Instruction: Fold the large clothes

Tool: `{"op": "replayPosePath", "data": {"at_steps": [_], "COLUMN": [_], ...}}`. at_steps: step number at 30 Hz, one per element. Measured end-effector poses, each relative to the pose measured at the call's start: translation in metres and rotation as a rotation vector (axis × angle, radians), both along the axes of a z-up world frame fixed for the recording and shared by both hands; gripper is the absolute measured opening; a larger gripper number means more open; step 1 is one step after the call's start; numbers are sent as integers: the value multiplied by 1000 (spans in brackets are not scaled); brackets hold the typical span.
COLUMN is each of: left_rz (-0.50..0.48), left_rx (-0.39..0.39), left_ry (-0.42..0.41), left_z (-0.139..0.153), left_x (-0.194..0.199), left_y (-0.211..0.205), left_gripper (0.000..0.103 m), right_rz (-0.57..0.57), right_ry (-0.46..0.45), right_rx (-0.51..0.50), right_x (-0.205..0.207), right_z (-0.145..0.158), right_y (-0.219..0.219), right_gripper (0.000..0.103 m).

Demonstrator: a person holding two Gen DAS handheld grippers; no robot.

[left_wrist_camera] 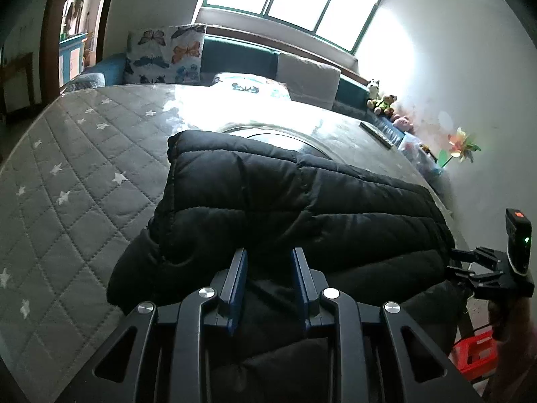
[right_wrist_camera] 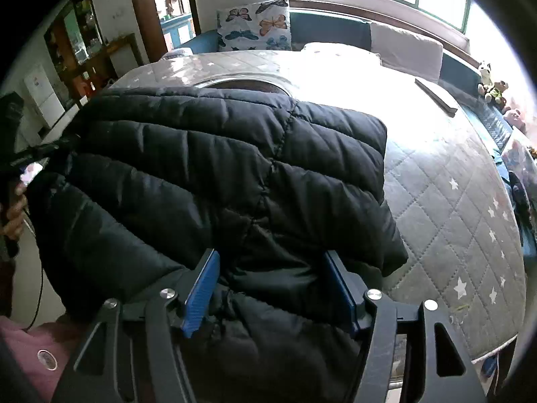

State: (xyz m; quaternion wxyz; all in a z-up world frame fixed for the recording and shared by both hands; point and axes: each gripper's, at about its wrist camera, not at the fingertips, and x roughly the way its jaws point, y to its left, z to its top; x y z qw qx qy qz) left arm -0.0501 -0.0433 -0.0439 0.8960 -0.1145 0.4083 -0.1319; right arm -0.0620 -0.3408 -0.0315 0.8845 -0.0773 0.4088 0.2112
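Observation:
A black quilted puffer jacket [left_wrist_camera: 285, 198] lies folded on a grey star-patterned quilted bed [left_wrist_camera: 77, 168]; its near part hangs over the bed's edge. My left gripper [left_wrist_camera: 270, 253] stands over the jacket's near edge, jaws a narrow gap apart with dark fabric between them; a grip cannot be told. My right gripper [right_wrist_camera: 270, 255] is open wide, its blue pads [right_wrist_camera: 201, 288] either side of the jacket [right_wrist_camera: 218, 168] without pinching it. The right gripper also shows in the left wrist view [left_wrist_camera: 483, 265], and the left gripper in the right wrist view [right_wrist_camera: 40, 151].
A butterfly pillow [left_wrist_camera: 167, 53], a grey cushion [left_wrist_camera: 308, 77] and a window stand at the bed's far side. Soft toys [left_wrist_camera: 382, 100] and a pinwheel [left_wrist_camera: 463, 144] line the right wall. A dark flat object [right_wrist_camera: 436, 97] lies on the bed [right_wrist_camera: 453, 201]. A red crate [left_wrist_camera: 476, 352] sits on the floor.

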Motion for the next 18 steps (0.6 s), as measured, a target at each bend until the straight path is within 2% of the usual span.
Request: {"op": "replayPosePath", "data": {"at_steps": [4,8,10,14,18], "left_rz": [-11,-22,-25,-37,-47], "left_rx": [26,25,47,101,99], "left_ry": [-9,-15,-24,-46,-33], "left_z": [-1,-2,-7,-12,-4], "left_x": [0,1,3,5,3], "left_y": [0,-1,-7,-15,-15], "left_gripper": [29,29,29,29,31], "right_rz": [-3,-1,-12,-4,13], "right_ry": [21,6,3,59,20], "right_rx": [33,141,140,127,115], "right_x": [1,3,7,24,19], "right_z": [12,32,30,3,16], "right_y": [-4,-17,-18,-12,-13], "right_gripper": [70,70,70,70,70]}}
